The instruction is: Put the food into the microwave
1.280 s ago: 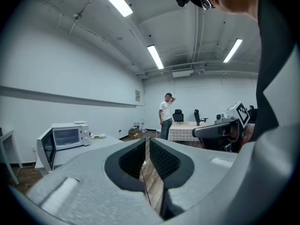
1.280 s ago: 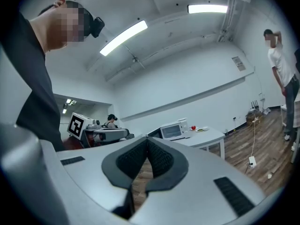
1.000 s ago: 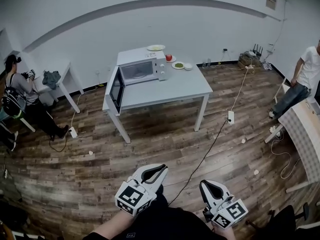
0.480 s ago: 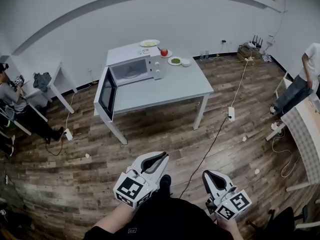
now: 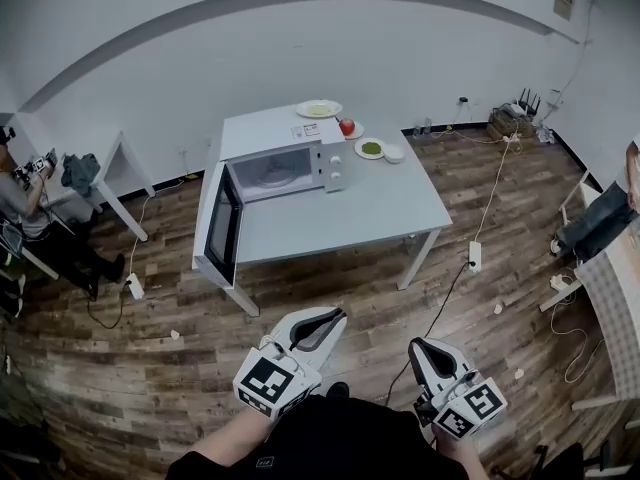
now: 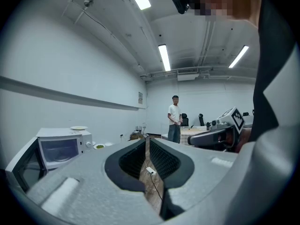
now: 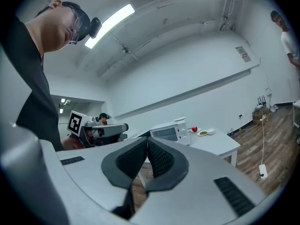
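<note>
Head view: a white microwave (image 5: pixel 285 163) stands on a pale grey worktop (image 5: pixel 360 208) across a wood floor, with its door (image 5: pixel 222 226) swung wide open. The food sits on the worktop just beside the microwave: a red fruit (image 5: pixel 347 126) on a small plate, a plate of greens (image 5: pixel 371 149) and a white bowl (image 5: pixel 394 153). Another plate (image 5: pixel 318 109) lies on top of the microwave. The left tool (image 5: pixel 325 323) and right tool (image 5: pixel 418 346) are low in the frame, well apart from the worktop. Left gripper view: the left tool (image 6: pixel 146 142) is clenched tip to tip with nothing between its jaws, and the microwave (image 6: pixel 61 146) shows far off. Right gripper view: the right tool (image 7: pixel 147 144) is likewise clenched and empty, with the microwave (image 7: pixel 171 131) and red fruit (image 7: pixel 194 129) beyond.
</note>
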The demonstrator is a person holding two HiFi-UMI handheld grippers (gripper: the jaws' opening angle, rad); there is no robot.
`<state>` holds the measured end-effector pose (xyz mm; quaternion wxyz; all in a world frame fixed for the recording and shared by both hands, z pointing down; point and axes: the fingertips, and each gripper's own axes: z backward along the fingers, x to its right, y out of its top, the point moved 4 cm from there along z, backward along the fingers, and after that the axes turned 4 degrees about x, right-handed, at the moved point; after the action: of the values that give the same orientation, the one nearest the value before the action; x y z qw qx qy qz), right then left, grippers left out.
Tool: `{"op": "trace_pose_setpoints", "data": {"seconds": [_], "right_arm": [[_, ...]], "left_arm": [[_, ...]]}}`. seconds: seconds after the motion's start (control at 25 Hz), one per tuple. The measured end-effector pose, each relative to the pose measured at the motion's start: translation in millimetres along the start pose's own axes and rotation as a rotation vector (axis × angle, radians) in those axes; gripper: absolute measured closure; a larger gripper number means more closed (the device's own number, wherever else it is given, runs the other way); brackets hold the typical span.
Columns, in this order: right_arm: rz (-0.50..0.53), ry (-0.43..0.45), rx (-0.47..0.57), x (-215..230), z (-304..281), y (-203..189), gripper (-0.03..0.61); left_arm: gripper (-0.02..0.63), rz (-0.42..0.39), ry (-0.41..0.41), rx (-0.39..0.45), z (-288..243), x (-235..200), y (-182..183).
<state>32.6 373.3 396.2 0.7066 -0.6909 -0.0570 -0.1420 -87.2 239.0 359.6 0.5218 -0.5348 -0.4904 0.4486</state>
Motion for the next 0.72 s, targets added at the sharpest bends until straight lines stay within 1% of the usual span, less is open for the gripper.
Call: {"op": "trace_pose_setpoints", "data": {"seconds": [0.12, 0.36, 0.56, 0.72], "right_arm": [[0.010, -0.006, 0.003, 10, -30, 8, 0.563], [0.005, -0.021, -0.034, 34, -64, 7, 0.563], [-0.011, 0.035, -0.055, 54, -96, -1, 0.563], [-0.036, 0.073, -0.052, 83, -125, -1, 0.563]], "left_arm": [[0.581, -0.008, -0.006, -0.009, -7, -30, -2], [0.581, 0.031, 0.017, -0.017, -17, -68, -11], [0.581, 0.046, 0.050, -0.033, -40, -92, -23], [0.581, 0.040, 0.080, -0.046, -67, -113, -23]]}}
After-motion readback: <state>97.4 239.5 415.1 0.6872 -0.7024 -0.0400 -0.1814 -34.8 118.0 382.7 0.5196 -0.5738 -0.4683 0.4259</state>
